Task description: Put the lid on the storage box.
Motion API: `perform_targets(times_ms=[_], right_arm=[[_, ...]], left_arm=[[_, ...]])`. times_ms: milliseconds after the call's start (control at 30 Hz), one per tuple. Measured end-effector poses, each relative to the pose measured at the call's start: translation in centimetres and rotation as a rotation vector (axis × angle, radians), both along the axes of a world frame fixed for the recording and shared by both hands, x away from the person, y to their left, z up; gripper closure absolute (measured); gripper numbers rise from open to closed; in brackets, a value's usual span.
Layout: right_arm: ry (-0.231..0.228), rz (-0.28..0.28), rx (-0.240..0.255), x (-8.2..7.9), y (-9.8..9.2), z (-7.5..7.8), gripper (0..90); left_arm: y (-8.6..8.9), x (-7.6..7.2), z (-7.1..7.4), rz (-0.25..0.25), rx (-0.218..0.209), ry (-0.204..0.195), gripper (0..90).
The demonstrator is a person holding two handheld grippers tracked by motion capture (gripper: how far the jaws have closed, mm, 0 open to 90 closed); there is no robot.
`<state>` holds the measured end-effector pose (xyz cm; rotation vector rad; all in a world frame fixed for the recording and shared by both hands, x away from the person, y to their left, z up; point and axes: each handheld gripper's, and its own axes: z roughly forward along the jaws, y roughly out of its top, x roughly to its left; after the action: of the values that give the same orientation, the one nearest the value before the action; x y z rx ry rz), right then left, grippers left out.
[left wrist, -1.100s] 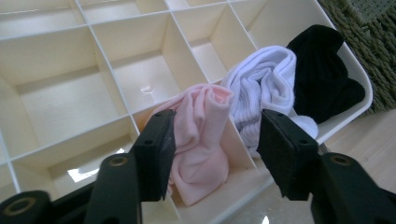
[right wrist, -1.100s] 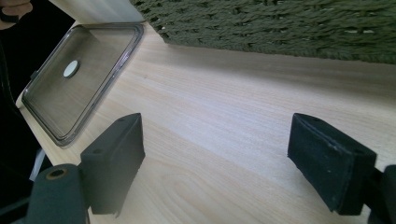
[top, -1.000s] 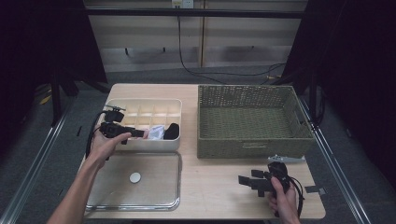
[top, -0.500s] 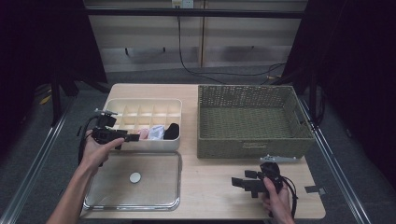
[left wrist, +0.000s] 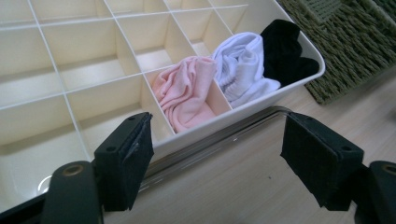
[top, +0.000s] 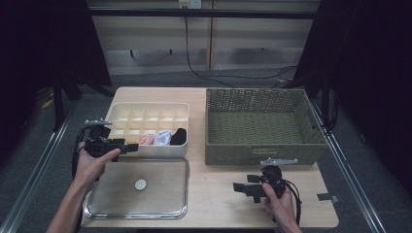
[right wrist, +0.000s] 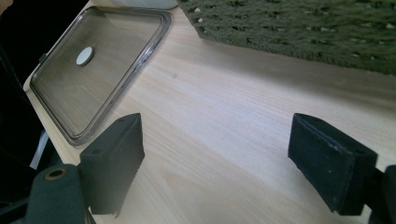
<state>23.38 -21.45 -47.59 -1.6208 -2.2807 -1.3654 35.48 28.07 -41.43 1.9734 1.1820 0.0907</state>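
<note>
1. The wooden table [top: 218,194] carries everything, and the woven basket [top: 262,126] of olive-green wicker, rectangular and with nothing showing inside, stands on its right half.
2. The clear lid [top: 138,187], a flat glossy rectangle with rounded corners and a pale round knob, lies flat at the near left, its long axis running across the table.
3. Just behind the lid sits the cream organizer box [top: 148,127], smooth hard plastic cut into a grid of small square cells, and its long axis also runs across the table.
4. Three soft rolled cloths fill its near row: the pink sock [left wrist: 187,93], then the white sock [left wrist: 243,70], then the black sock [left wrist: 285,51] in the corner cell nearest the basket.
5. The left gripper [left wrist: 219,154] is the nearer one, just off the box's near left corner; its jaws have just been opening and stand wide with nothing between them, the pink sock ahead and slightly left.
6. The right gripper [right wrist: 219,163] hovers over bare wood in front of the basket, well apart from the box, jaws wide and holding nothing.
</note>
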Motion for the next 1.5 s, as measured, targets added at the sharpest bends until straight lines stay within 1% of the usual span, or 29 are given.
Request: perform_targets(times_ms=[33, 100, 167, 267, 300, 433, 500, 600, 667, 733, 767, 800, 833, 867, 900, 967, 1000, 1033, 1100, 1133, 1167, 1200, 1233, 1300, 1367, 1400, 1433, 1467, 1500], right_arm=[[0.0, 0.004, 0.005, 0.1, 0.2, 0.1, 18.4], [-0.008, 0.016, 0.005, 0.3, 0.7, 0.3, 18.6], [-0.013, 0.032, -0.001, 0.6, 1.3, 0.4, 19.6], [-0.012, 0.045, -0.005, 1.1, 2.4, 0.4, 22.8], [-0.008, 0.046, -0.004, 1.3, 2.8, 0.5, 23.7], [-0.004, 0.059, -0.009, 2.1, 4.1, 0.4, 29.9], [-0.011, 0.066, -0.007, 2.3, 4.8, 0.5, 33.2], [-0.019, 0.084, 0.004, 2.7, 5.9, 0.6, 38.4], [-0.01, 0.102, 0.012, 2.9, 6.8, 0.6, 38.4], [-0.002, 0.129, 0.016, 3.2, 7.7, 0.4, 40.2], [0.001, 0.139, 0.015, 3.3, 8.2, 0.4, 40.8], [0.0, 0.147, 0.015, 3.5, 8.7, 0.3, 41.2], [0.0, 0.149, 0.011, 3.6, 9.1, 0.3, 41.5], [0.001, 0.153, 0.013, 3.8, 9.5, 0.3, 42.4], [-0.002, 0.16, 0.019, 3.9, 9.9, 0.3, 43.7], [-0.004, 0.161, 0.021, 4.2, 10.6, 0.3, 45.7], [-0.005, 0.163, 0.022, 4.3, 10.9, 0.3, 46.5], [-0.004, 0.163, 0.021, 4.4, 11.3, 0.3, 46.8], [0.008, 0.152, 0.013, 4.7, 12.0, 0.0, 49.8], [0.016, 0.143, 0.027, 4.9, 12.3, -0.3, 51.2], [0.018, 0.134, 0.026, 5.0, 12.7, -0.5, 51.3], [0.02, 0.129, 0.022, 5.2, 13.0, -0.7, 51.8], [0.029, 0.128, 0.028, 5.4, 13.3, -0.9, 51.9], [0.04, 0.121, 0.03, 5.7, 13.8, -1.1, 51.9], [0.05, 0.117, 0.029, 5.9, 14.0, -1.2, 51.8], [0.051, 0.117, 0.025, 6.0, 14.1, -1.3, 51.1], [0.057, 0.12, 0.016, 6.1, 14.3, -1.4, 50.1], [0.063, 0.126, 0.011, 6.2, 14.4, -1.5, 49.2], [0.068, 0.131, 0.004, 6.2, 14.6, -1.6, 48.3]], left_arm=[[0.0, -0.2, 0.1, 0.001, -0.012, 0.004, 23.7], [0.0, -0.7, 0.4, 0.008, -0.001, -0.022, 24.1], [0.2, -1.1, 0.7, 0.008, 0.007, -0.032, 26.2], [0.4, -1.9, 0.8, 0.017, -0.001, -0.028, 29.5], [0.4, -2.1, 0.8, 0.02, 0.008, -0.024, 32.0], [0.8, -3.0, 0.8, 0.024, 0.003, -0.031, 35.7], [1.0, -3.5, 0.6, 0.02, 0.014, -0.034, 35.7], [1.4, -3.9, 0.2, 0.018, 0.017, -0.025, 35.6], [2.0, -4.2, -0.1, 0.017, 0.004, -0.027, 35.7], [2.4, -4.4, -0.5, 0.037, 0.013, -0.004, 35.6], [2.7, -4.6, -0.6, 0.045, 0.026, -0.005, 35.7], [3.0, -4.8, -0.6, 0.046, 0.022, -0.003, 35.6], [3.3, -4.9, -0.7, 0.045, 0.006, 0.004, 35.4], [3.6, -5.1, -0.8, 0.048, 0.004, 0.005, 35.3], [4.0, -5.3, -0.9, 0.056, 0.014, 0.003, 35.3], [4.6, -5.7, -1.1, 0.075, 0.005, 0.009, 34.7], [4.8, -6.0, -1.3, 0.099, 0.024, 0.001, 35.6], [5.0, -6.1, -1.4, 0.105, 0.028, 0.007, 35.2], [5.5, -6.5, -1.7, 0.111, 0.008, 0.003, 35.6], [5.8, -6.7, -1.9, 0.118, 0.004, 0.004, 35.6], [6.1, -6.8, -2.1, 0.119, -0.017, 0.018, 35.3], [6.4, -6.9, -2.4, 0.128, -0.022, 0.022, 34.9], [6.7, -7.0, -2.6, 0.136, -0.01, 0.026, 34.8], [7.2, -7.1, -3.1, 0.142, -0.009, 0.043, 34.0], [7.6, -7.1, -3.5, 0.162, 0.017, 0.054, 33.8], [8.0, -7.1, -3.7, 0.163, 0.014, 0.064, 33.8], [8.4, -7.0, -3.9, 0.171, -0.012, 0.08, 34.1], [8.7, -7.0, -4.1, 0.179, -0.027, 0.085, 34.6], [9.0, -7.0, -4.4, 0.191, -0.02, 0.087, 34.8]])
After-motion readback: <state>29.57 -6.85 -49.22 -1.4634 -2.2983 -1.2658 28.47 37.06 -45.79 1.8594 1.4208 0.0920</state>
